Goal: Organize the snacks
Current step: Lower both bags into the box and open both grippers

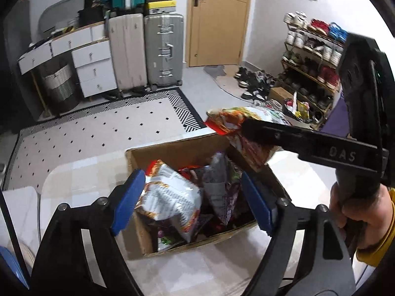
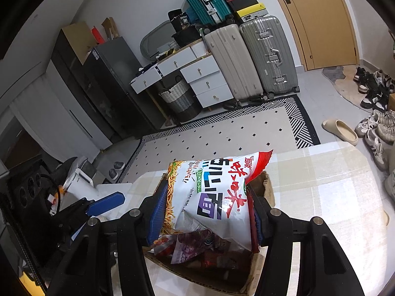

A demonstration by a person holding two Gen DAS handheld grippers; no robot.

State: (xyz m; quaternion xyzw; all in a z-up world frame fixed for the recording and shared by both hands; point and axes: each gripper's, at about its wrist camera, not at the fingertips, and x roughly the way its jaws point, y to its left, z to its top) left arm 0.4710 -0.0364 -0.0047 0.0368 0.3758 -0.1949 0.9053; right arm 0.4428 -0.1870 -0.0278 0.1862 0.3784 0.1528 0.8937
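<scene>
A cardboard box [image 1: 172, 153] full of snack packets stands on a table [image 1: 81, 172] covered with a pale checked cloth. The left gripper [image 1: 192, 197] hovers over the box with its blue pads spread wide, one to either side of the packets and pressing on none of them. Under it lie a silver-white bag [image 1: 170, 197] and a grey-purple packet [image 1: 219, 185], both inside the box. The right gripper [image 2: 205, 212] is closed on a white noodle bag [image 2: 209, 192] with red and black lettering, its blue pads pressing the bag's two sides, and holds it above the box [image 2: 266, 187]. In the left wrist view this bag [image 1: 237, 123] hangs over the box's far right corner, clamped by the right gripper's black fingers [image 1: 271, 133], with a hand [image 1: 358, 212] in a yellow sleeve on the handle. Beyond the table lie a dotted rug [image 1: 98, 128], two upright suitcases [image 1: 148, 49], a white drawer unit [image 1: 93, 66], a wooden door [image 1: 217, 19] and a shoe rack [image 1: 311, 56].
</scene>
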